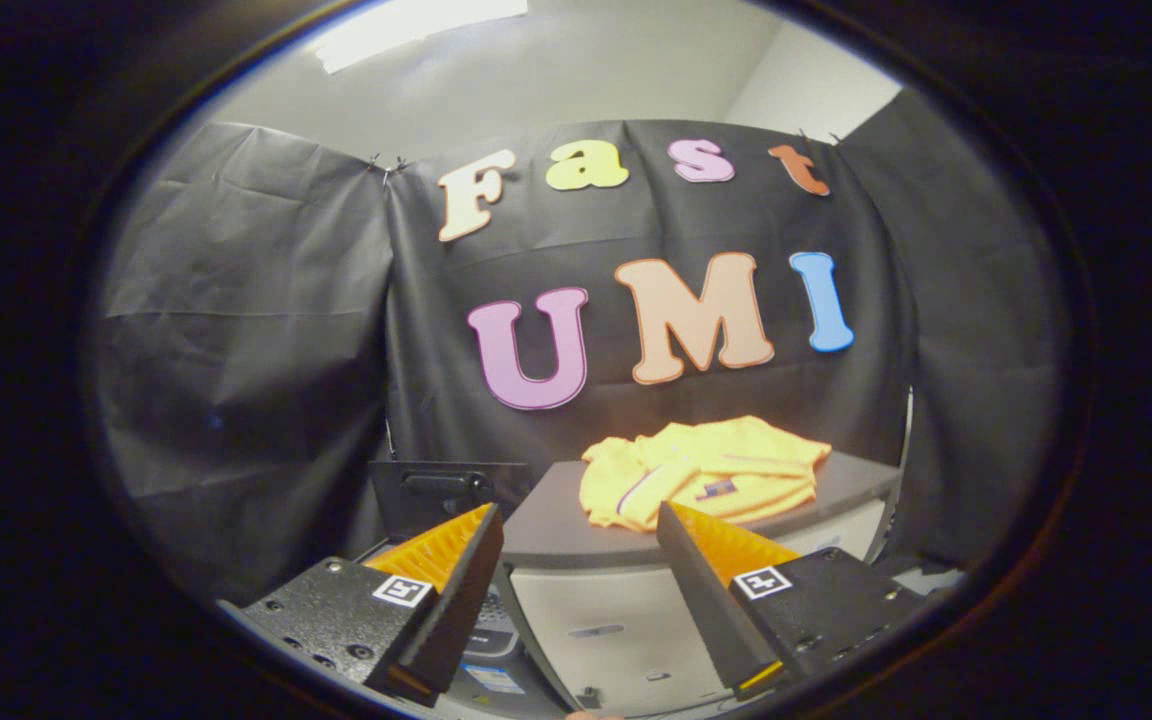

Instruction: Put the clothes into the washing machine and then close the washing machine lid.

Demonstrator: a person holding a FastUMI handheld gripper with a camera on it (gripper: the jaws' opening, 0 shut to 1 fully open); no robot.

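Tool point(581, 530) is hovering w/ fingers spread wide, nothing between them, pointing toward 12 o'clock at the cloth wall point(236, 330). Clothes point(704, 470), a yellow bundle, are lying on a dark grey top point(556, 515) just beyond the fingertips, at approx 1 o'clock from the gap, apart from both fingers. Bundle is sitting loosely folded w/ a sleeve trailing toward the near edge of the top.

Under the top, a pale cabinet front point(616, 620) is showing between the fingers. At approx 11 o'clock, just behind the left finger, a dark panel w/ a handle-like recess point(441, 487) is standing upright; prob. the washer lid raised, but can't tell for sure. Washer opening itself isn't clear from here.

Judgement: task is looking barely begun, clothes not yet grasped, lid step not yet done.

Risks from here:
- Bundle is off-centre toward the right finger, so a straight-ahead close would prob. pinch only one layer or a sleeve; rest would then be dragging or dropping off the top.
- Coming in too low, fingertips would be striking the edge of the top instead of the fabric.
- Loose folds could be unrolling during a lift, leaving cloth hanging over the washer rim and blocking the lid.
- Upright panel is close by the left finger; a swing toward 9 o'clock could be knocking it.
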